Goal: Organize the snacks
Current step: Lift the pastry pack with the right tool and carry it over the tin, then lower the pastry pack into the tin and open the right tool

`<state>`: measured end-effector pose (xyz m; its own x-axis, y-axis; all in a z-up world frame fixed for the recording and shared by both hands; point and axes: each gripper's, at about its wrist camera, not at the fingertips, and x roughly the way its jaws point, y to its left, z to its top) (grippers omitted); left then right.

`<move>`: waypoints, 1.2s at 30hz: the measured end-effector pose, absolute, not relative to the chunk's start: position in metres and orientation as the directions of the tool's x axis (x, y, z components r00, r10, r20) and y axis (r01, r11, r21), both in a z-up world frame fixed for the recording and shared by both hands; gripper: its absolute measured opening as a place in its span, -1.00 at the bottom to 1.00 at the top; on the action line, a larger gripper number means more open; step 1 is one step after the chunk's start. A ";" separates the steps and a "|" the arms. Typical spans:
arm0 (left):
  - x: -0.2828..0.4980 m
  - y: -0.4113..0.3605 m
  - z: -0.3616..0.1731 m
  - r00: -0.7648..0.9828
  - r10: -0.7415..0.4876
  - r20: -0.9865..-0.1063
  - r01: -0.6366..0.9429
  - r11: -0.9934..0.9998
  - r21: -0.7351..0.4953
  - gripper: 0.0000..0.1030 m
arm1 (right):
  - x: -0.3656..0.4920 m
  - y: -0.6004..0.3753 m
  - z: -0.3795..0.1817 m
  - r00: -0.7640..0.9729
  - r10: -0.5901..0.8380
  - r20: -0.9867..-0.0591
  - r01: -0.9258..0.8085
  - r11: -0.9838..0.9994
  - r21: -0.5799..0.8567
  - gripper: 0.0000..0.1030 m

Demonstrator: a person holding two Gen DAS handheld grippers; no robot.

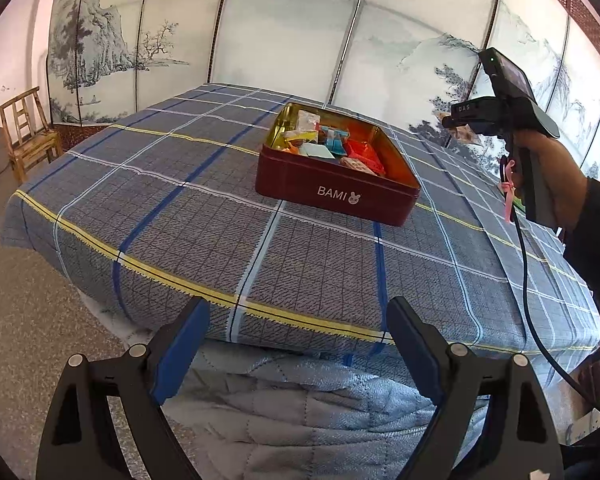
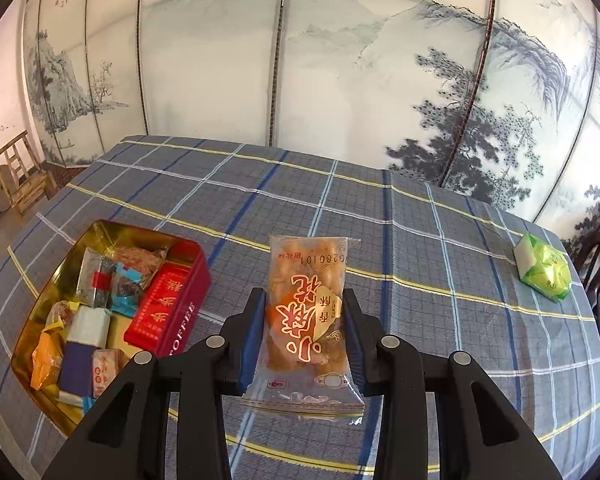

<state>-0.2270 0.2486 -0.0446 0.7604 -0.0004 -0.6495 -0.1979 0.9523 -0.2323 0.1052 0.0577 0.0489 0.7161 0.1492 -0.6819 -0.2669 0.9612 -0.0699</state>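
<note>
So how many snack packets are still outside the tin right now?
2. One clear packet is clamped in the right hand-held gripper; one green packet lies on the tablecloth, far right. Others may be out of view.

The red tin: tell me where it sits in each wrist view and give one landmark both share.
Left wrist: the red tin stands right of centre, mid-distance on the checked cloth.
Right wrist: it lies at lower left, partly behind the gripper's frame.
Shared landmark: the wooden chair at far left.
</note>
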 end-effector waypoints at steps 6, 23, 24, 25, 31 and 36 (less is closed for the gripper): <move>-0.229 0.257 -0.051 0.746 0.002 -0.666 -0.223 0.943 -0.246 0.69 | 0.098 0.093 0.047 0.701 0.197 -0.686 -0.323 0.945 -0.059 -0.26; -0.229 0.263 -0.063 0.726 0.001 -0.688 -0.243 0.936 -0.254 0.69 | 0.074 0.159 0.024 0.617 0.310 -0.723 -0.435 0.900 0.015 -0.26; -0.228 0.263 -0.064 0.723 0.000 -0.691 -0.243 0.936 -0.254 0.69 | 0.072 0.162 0.020 0.612 0.310 -0.727 -0.439 0.898 0.013 -0.26; -0.227 0.263 -0.065 0.721 -0.001 -0.693 -0.243 0.936 -0.254 0.69 | 0.070 0.164 0.018 0.607 0.310 -0.731 -0.444 0.896 0.011 -0.26; -0.226 0.265 -0.070 0.709 -0.003 -0.705 -0.247 0.935 -0.253 0.69 | 0.067 0.174 0.004 0.583 0.317 -0.748 -0.457 0.889 0.020 -0.26; -0.226 0.268 -0.072 0.704 0.000 -0.711 -0.256 0.933 -0.254 0.69 | 0.067 0.181 -0.001 0.579 0.315 -0.752 -0.460 0.888 0.017 -0.26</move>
